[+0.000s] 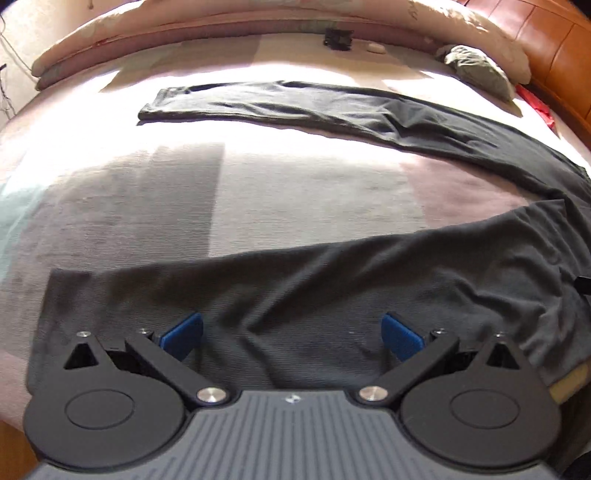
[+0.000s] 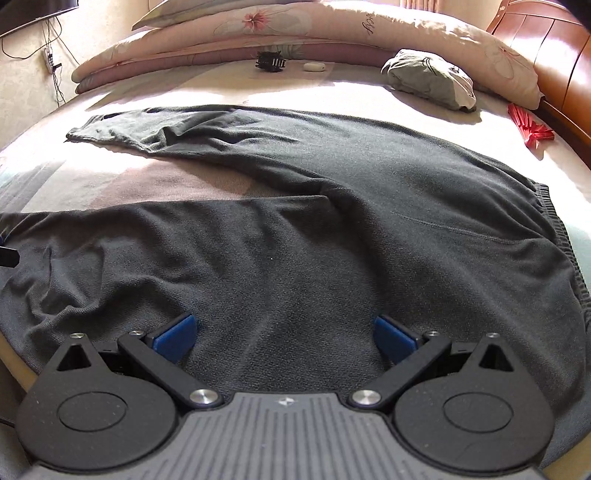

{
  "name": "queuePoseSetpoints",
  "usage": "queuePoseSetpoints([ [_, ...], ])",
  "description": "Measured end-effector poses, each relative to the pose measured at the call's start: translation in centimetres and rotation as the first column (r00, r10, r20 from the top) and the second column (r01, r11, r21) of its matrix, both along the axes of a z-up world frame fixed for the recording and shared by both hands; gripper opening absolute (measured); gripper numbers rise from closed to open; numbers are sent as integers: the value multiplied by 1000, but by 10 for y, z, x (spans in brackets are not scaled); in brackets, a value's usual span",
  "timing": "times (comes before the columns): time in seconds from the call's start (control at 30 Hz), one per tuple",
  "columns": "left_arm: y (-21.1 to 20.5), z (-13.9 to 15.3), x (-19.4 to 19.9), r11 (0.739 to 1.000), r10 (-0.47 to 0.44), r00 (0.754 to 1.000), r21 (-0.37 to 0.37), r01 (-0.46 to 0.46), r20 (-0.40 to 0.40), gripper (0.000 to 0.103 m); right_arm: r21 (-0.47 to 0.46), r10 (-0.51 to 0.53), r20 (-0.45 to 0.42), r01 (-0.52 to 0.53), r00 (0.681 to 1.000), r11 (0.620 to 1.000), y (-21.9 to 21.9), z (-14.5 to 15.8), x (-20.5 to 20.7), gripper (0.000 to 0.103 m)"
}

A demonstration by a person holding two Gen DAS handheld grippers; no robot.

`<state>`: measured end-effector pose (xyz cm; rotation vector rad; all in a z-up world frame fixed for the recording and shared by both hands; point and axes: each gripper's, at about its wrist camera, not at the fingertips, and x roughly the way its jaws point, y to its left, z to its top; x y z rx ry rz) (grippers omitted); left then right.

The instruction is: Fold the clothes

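Observation:
Dark grey trousers (image 1: pixel 332 288) (image 2: pixel 332 229) lie spread flat on a bed, their two legs pointing left and splayed apart, the waistband (image 2: pixel 554 236) at the right. The far leg's cuff (image 1: pixel 162 103) (image 2: pixel 92 127) rests in sunlight. My left gripper (image 1: pixel 291 336) hovers open over the near leg, close to its cuff end, blue pads wide apart with only cloth beneath. My right gripper (image 2: pixel 284 338) is open over the near leg's upper part, toward the seat. Neither holds any fabric.
The bed sheet (image 1: pixel 258 192) is pinkish with grey patches. Along the far side lie a folded floral quilt (image 2: pixel 258 22), a grey-green bundle (image 2: pixel 432 79), a small black object (image 2: pixel 271 61) and a red item (image 2: pixel 528 127). A brown headboard (image 2: pixel 561 51) stands at right.

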<state>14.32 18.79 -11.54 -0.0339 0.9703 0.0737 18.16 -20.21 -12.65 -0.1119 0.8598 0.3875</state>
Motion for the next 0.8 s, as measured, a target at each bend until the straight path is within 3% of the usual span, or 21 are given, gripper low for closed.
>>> queuePoseSetpoints([
  [0.13,47,-6,-7,986,113,994,-122,-110,12,102,-9,-3,5,3,1000,1000,2,-1,0,103],
  [0.17,56,-8,-10,983,139,990,-123,-137,14,102,-10,-5,4,5,1000,1000,2,-1,0,103],
  [0.27,72,-13,-15,977,213,977,8,-213,8,103,-8,-6,2,6,1000,1000,2,-1,0,103],
  [0.33,90,-12,-19,965,257,966,-55,-256,19,103,-9,-6,4,6,1000,1000,3,-1,0,103],
  [0.4,92,-6,-19,954,297,955,-23,-297,2,102,-11,-9,5,9,1000,1000,3,-1,1,103],
  [0.47,84,0,-21,964,265,964,-30,-265,6,102,-13,-12,6,12,1000,1000,4,-2,1,103],
  [0.6,46,7,-26,990,76,997,-120,-73,27,102,-15,-16,6,16,1000,1000,4,-2,1,103],
  [0.73,12,-1,-26,998,-27,1000,-58,27,-4,102,-19,-20,8,20,1000,1000,5,-2,1,103],
  [0.8,8,-8,-24,999,-9,999,-40,8,-42,102,-18,-19,9,19,1000,1000,4,-2,1,103],
])
